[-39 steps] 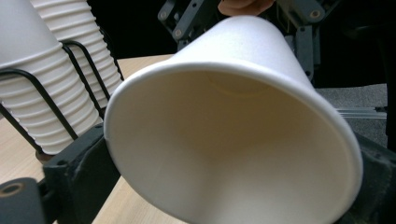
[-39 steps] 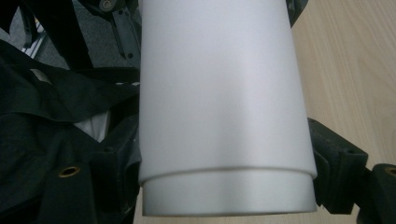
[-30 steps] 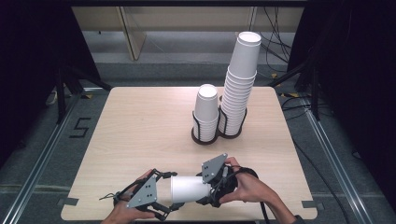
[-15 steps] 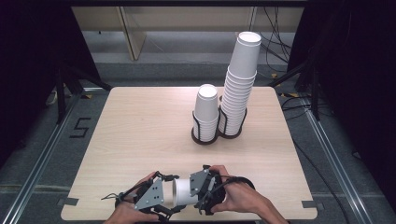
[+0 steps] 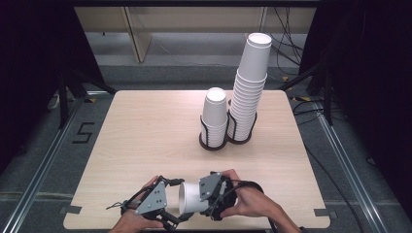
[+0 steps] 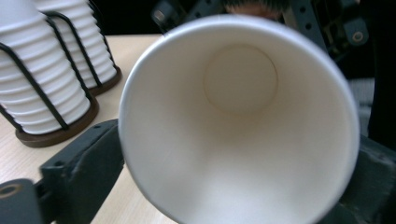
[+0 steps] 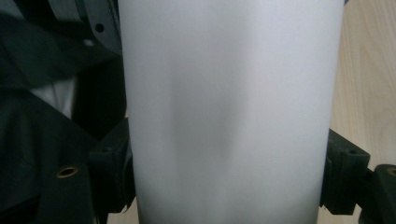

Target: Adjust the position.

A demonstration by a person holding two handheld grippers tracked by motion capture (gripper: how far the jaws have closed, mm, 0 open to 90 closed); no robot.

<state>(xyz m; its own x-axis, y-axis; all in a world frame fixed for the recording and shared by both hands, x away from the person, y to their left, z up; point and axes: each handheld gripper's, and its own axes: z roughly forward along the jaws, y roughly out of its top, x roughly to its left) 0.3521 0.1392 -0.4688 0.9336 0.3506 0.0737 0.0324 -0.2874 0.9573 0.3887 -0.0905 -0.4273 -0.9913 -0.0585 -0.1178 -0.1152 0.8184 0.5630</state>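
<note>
A white paper cup (image 5: 190, 198) lies on its side just above the table's front edge, held between two hand-held grippers. My right gripper (image 5: 206, 199) is shut on the cup's wall (image 7: 229, 70), one black jaw on each side of it. The cup's open mouth (image 6: 238, 93) faces my left gripper (image 5: 176, 203), whose jaws have just been opening. They now flank the rim, which stays round and unsqueezed. In the gripper views, the left gripper (image 6: 229, 186) and the right gripper (image 7: 229, 177) each have the cup between their jaws.
At the table's far middle, a short stack of white cups (image 5: 214, 116) stands in a black wire holder (image 5: 214, 143). Beside it on the right rises a tall stack (image 5: 250, 87) in its own holder. The wooden table (image 5: 145, 136) is ringed by dark stands and cables.
My right gripper has carried the cup leftward toward the left gripper, so the two hands are now closer together. The cup's rim now sits between the left jaws.
</note>
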